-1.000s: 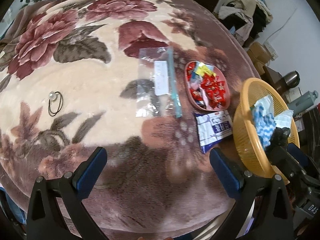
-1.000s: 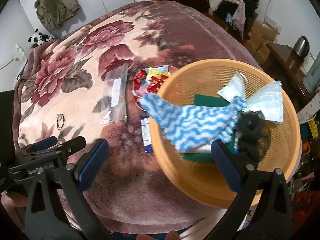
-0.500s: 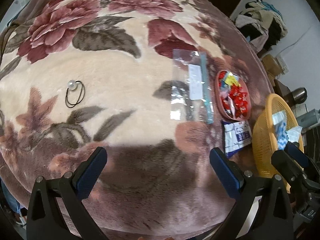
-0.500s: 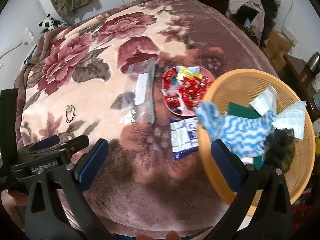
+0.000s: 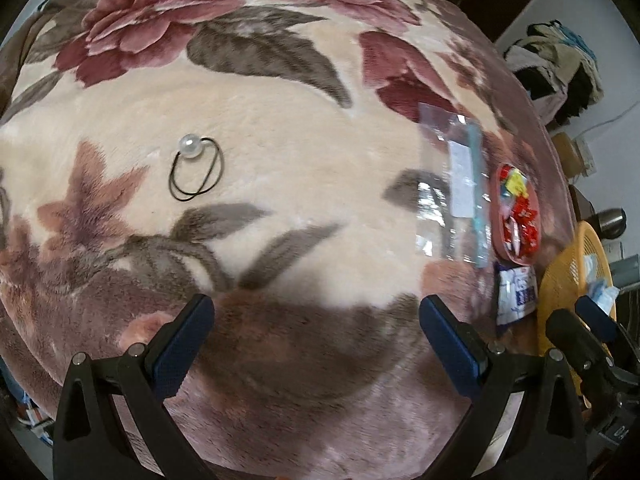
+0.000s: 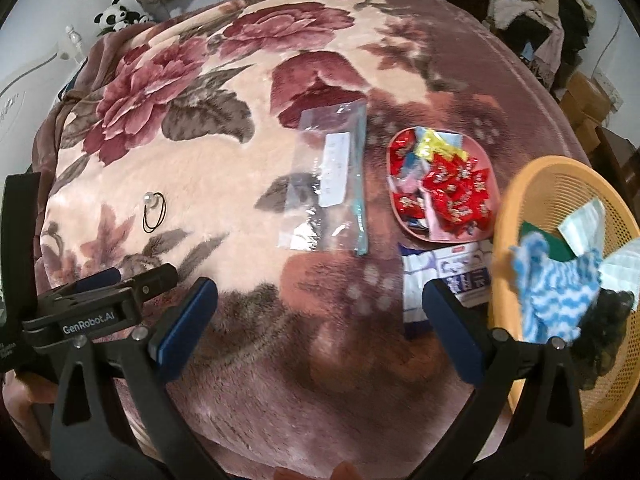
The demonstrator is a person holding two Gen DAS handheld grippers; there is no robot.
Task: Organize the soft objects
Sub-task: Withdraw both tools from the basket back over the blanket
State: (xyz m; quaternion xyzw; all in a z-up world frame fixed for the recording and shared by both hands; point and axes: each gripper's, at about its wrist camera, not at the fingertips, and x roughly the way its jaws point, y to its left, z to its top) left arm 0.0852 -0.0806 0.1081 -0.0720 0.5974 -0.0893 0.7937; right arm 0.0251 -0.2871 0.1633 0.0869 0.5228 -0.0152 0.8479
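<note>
A black hair tie with a pearl bead (image 5: 195,168) (image 6: 153,213) lies alone on the floral blanket, ahead and left of my left gripper (image 5: 316,338), which is open and holds nothing. My right gripper (image 6: 320,320) is open too, hovering over the blanket's near edge. At the right an orange basket (image 6: 560,184) (image 5: 568,264) holds a blue-and-white cloth (image 6: 560,292), face masks (image 6: 582,220), a green pad and a black scrunchie (image 6: 604,324). A clear zip bag (image 6: 332,184) (image 5: 452,184) lies in the middle.
A pink tray of wrapped candies (image 6: 442,188) (image 5: 516,212) sits beside the basket, with a white-and-blue packet (image 6: 440,280) (image 5: 516,292) in front of it. The left gripper's body (image 6: 100,312) shows in the right wrist view. Clothes and boxes are piled beyond the bed's right side.
Both grippers have swung left, away from the basket. The hair tie has come closer to centre in the left wrist view, and the basket has slid to the right edge of both views.
</note>
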